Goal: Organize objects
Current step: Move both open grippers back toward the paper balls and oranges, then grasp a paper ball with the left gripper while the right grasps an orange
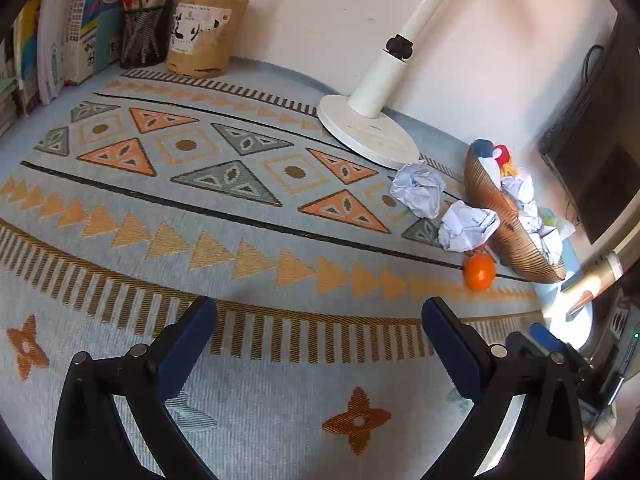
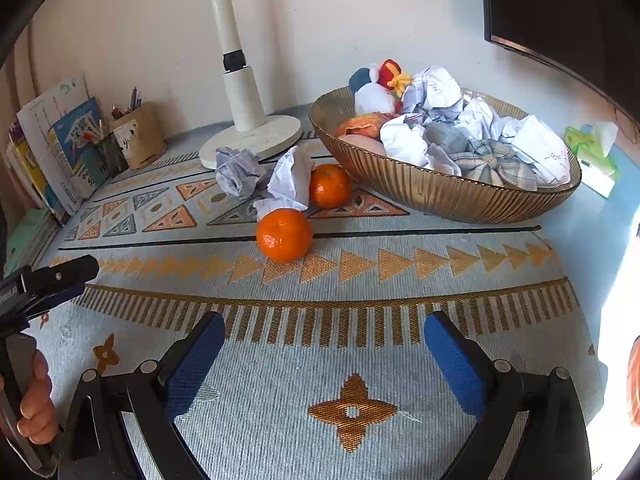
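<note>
Right wrist view: both grippers' jaws apart, empty; crumpled paper (image 2: 289,178) between two oranges (image 2: 284,234).

Woven cloth mat (image 2: 360,308), crumpled paper (image 2: 240,172), ribbed glossy bowl (image 2: 420,188).

A patterned cloth (image 2: 360,280) covers the tabletop (image 2: 576,216). Ahead of the right tongs (image 2: 324,336) lie two oranges (image 2: 284,234), two paper balls (image 2: 240,172) just beyond, and a ribbed bowl (image 2: 424,184) further right. A lamp base (image 2: 252,138), pen holders (image 2: 138,134) and books (image 2: 60,144) stand far ahead, leftward.
</note>
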Demonstrator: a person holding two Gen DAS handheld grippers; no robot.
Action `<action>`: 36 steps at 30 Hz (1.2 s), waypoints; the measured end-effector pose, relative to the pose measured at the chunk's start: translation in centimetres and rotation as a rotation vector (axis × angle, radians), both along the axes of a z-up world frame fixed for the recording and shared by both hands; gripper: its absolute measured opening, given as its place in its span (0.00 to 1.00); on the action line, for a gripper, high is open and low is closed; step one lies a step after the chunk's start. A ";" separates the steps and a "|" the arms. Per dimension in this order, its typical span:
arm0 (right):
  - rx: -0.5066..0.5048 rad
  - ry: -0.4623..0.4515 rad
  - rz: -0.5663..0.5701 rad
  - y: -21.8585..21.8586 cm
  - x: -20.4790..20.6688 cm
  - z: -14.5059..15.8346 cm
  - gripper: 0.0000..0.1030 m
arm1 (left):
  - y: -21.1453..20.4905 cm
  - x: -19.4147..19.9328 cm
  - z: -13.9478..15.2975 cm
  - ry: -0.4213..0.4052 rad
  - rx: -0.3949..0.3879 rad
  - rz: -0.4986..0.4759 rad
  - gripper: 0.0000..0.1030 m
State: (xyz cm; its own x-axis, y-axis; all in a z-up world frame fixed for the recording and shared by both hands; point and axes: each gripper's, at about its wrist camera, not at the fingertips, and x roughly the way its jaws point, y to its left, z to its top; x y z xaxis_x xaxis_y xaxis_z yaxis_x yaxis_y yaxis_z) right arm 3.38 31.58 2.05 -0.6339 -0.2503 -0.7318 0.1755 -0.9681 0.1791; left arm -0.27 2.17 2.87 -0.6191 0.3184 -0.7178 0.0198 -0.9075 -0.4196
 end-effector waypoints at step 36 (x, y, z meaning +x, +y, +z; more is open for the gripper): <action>-0.027 -0.038 0.090 1.1 -1.4 -1.2 0.37 | 10.0 -2.1 0.3 0.084 -0.273 -0.258 0.47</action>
